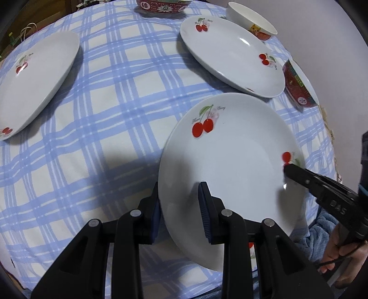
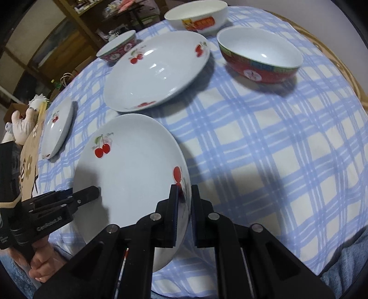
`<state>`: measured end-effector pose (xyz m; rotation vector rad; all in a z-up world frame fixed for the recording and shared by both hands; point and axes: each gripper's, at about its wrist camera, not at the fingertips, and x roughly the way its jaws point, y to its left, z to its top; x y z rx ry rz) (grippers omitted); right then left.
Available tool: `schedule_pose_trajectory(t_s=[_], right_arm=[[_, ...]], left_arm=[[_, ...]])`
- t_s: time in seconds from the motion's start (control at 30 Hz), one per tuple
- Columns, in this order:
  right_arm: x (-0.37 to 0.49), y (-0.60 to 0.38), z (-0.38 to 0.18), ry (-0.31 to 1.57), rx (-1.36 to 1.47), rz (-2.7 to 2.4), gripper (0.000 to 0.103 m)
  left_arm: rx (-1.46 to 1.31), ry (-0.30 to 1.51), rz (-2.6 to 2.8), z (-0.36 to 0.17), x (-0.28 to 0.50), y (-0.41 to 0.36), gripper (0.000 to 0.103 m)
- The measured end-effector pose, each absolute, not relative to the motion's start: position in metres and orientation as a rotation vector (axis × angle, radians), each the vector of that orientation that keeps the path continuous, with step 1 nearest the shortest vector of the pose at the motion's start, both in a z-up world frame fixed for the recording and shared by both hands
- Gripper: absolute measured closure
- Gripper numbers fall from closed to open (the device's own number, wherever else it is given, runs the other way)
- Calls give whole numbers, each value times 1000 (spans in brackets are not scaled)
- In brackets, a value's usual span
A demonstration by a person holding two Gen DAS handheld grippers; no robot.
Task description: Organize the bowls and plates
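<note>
A white cherry-print plate (image 1: 230,156) hangs tilted just above the blue checked tablecloth, held from both sides. My left gripper (image 1: 180,195) is shut on its near-left rim, one pad under the plate and one inside it. At the opposite rim, beside a cherry print, my right gripper (image 2: 185,191) is shut on the plate (image 2: 133,174). Each gripper shows in the other's view: the right gripper (image 1: 287,170) at the plate's right edge, the left gripper (image 2: 95,191) at its left edge.
Two more cherry plates lie on the tablecloth (image 1: 110,110): one at the left (image 1: 39,76), one behind (image 1: 230,53). A white cartoon bowl (image 2: 197,18), a large red bowl (image 2: 260,55) and a small red bowl (image 2: 117,48) stand further back. A shelf and a stuffed toy (image 2: 23,124) lie beyond the table's left edge.
</note>
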<state>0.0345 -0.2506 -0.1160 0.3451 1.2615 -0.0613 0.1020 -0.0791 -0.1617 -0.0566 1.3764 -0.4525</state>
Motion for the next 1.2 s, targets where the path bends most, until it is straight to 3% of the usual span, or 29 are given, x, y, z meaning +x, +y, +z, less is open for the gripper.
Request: schedule_pose_trajectory(t_s=[1.2], right_arm=[[41, -251, -121, 1283, 370, -110, 89]], left_arm=[[-23, 1313, -444, -160, 102, -72, 75]])
